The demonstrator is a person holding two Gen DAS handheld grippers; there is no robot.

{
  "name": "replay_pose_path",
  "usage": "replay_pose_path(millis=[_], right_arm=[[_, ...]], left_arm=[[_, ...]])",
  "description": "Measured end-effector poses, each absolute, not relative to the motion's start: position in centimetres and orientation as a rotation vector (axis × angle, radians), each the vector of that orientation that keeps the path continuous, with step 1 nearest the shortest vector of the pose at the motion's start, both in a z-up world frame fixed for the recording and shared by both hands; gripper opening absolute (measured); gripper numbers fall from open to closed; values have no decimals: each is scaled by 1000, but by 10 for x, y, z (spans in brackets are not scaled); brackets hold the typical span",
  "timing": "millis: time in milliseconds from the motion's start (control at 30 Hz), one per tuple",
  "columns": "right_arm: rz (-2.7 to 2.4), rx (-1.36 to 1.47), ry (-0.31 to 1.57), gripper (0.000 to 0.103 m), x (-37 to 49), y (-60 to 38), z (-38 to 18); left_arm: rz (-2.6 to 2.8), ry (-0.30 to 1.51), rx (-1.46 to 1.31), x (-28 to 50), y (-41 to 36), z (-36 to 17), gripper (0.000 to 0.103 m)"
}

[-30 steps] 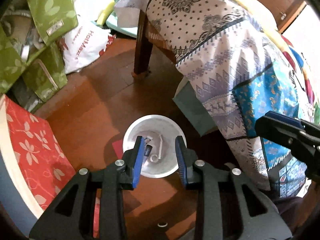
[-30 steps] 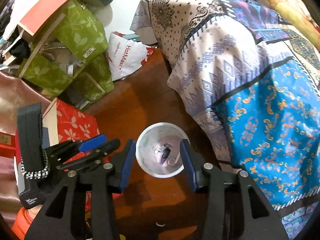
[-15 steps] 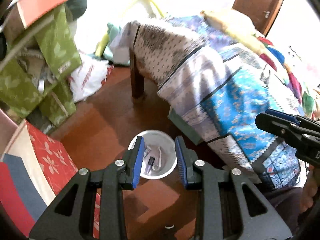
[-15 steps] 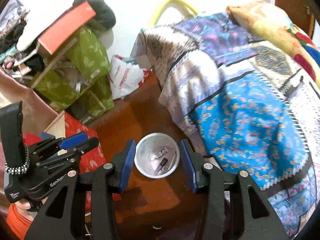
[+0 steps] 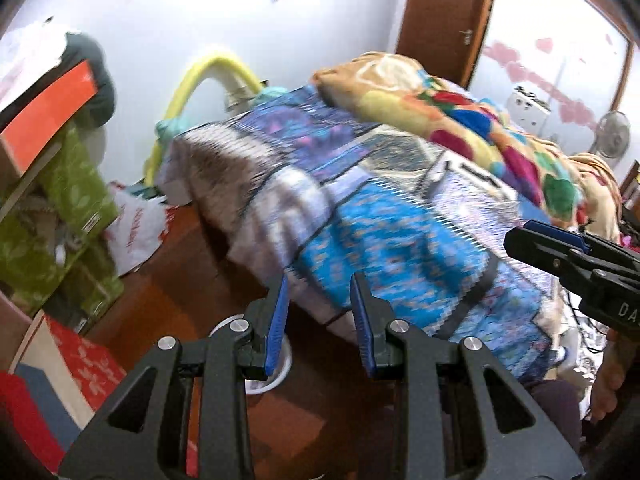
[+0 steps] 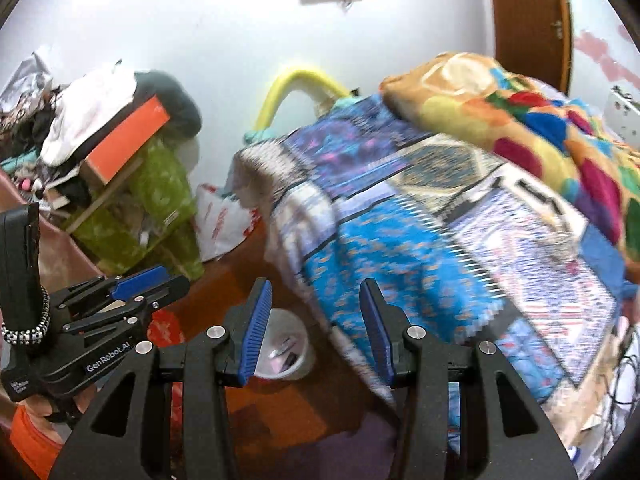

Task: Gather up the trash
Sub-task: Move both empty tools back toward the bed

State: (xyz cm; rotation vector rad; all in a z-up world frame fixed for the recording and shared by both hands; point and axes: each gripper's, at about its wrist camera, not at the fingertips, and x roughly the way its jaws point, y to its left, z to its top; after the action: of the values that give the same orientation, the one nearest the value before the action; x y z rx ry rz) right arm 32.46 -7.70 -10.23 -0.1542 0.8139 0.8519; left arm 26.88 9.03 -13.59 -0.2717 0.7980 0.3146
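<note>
In the right wrist view a bin [image 6: 294, 354] sits on the floor [image 6: 240, 264] at lower centre, small pieces of trash [image 6: 285, 354] inside it; the bed [image 6: 440, 248] fills the right half, its edge just right of the bin; a blanket [image 6: 520, 120] lies on the bed at upper right; boxes [image 6: 160, 200] stack at left; a plastic bag [image 6: 220, 220] lies between boxes and bed; a door [image 6: 528, 20] stands at upper right behind the bed.

Glossy wood floor [image 6: 280, 408], cloth bedspread [image 6: 400, 248], white plastic bin [image 6: 296, 364].
</note>
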Motion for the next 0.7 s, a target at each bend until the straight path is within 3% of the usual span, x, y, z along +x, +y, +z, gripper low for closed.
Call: replay_pose_path(millis=[400, 700], right_arm=[[636, -102, 779, 42, 386, -174, -99], [516, -75, 832, 42, 440, -228, -123]], left_arm=[[127, 792, -215, 360, 8, -130, 31], [5, 877, -160, 439, -45, -157, 34]])
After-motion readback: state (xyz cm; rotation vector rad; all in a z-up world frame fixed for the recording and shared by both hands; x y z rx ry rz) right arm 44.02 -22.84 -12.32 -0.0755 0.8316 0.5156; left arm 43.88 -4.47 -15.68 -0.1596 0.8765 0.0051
